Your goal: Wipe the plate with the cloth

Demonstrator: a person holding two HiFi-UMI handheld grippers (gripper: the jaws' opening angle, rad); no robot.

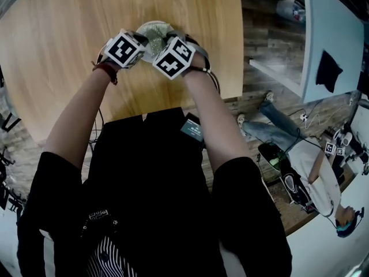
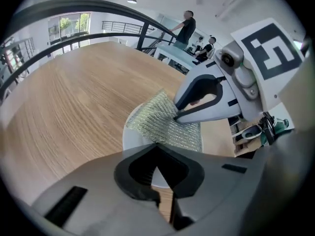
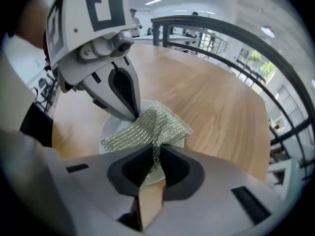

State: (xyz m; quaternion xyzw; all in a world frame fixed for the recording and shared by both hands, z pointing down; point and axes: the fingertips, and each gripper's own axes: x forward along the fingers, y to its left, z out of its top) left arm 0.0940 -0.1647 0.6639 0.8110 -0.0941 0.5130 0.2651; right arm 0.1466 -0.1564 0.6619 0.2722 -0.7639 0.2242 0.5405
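Observation:
A small white plate (image 1: 151,23) sits on the round wooden table (image 1: 69,51), with a green-grey mesh cloth (image 1: 154,39) draped over it. My left gripper (image 2: 157,154) is shut on the plate's near rim (image 2: 135,139), right at the edge of the cloth (image 2: 167,122). My right gripper (image 3: 156,154) is shut on a bunched fold of the cloth (image 3: 147,127) above the plate (image 3: 110,129). Each gripper shows in the other's view: the right gripper (image 2: 177,114) pinches the cloth, and the left gripper (image 3: 135,116) is closed at the rim. From the head view both marker cubes hide the jaws.
The table's edge (image 1: 233,94) curves close to my body, with wood floor beyond. A person (image 1: 311,172) sits on the floor at the right, near a pale blue table (image 1: 331,33). A dark railing (image 2: 98,6) and standing people (image 2: 187,26) are far behind.

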